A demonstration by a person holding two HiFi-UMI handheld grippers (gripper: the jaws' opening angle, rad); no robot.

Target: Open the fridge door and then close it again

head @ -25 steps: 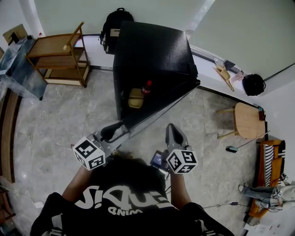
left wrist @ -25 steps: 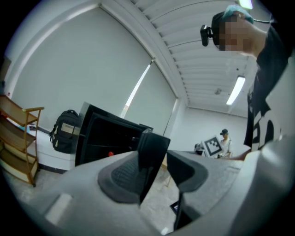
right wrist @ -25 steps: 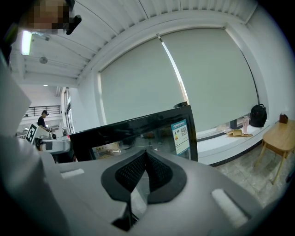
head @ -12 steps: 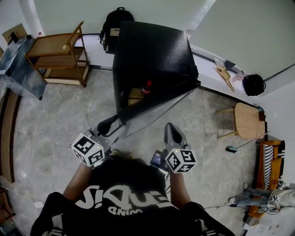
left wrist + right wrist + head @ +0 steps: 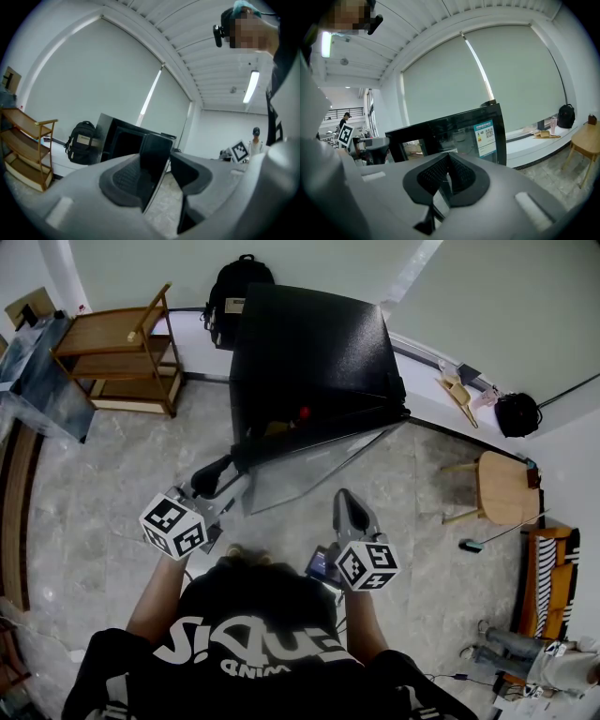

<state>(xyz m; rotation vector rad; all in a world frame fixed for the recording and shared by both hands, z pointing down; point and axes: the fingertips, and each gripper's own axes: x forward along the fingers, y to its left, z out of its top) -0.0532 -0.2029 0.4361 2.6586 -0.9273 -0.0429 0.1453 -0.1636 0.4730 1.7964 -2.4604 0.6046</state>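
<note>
Left gripper (image 5: 217,474) jaws stood apart, with the free edge of the door (image 5: 323,451) between them, resting against one pad (image 5: 123,177) only. Right gripper (image 5: 349,509) jaws were together and empty, clear of the door. Fridge (image 5: 309,343) lay straight ahead of the left gripper, the nearer one. The door stood ajar, its top edge running from that gripper rightward to the hinge. Closing likely required a forward push at that edge. One label (image 5: 485,136) on the door carried a QR code; its print was unreadable.

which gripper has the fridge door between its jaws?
Left gripper: the black glass fridge door's edge sits between its parted jaws; right gripper is shut, empty.
</note>
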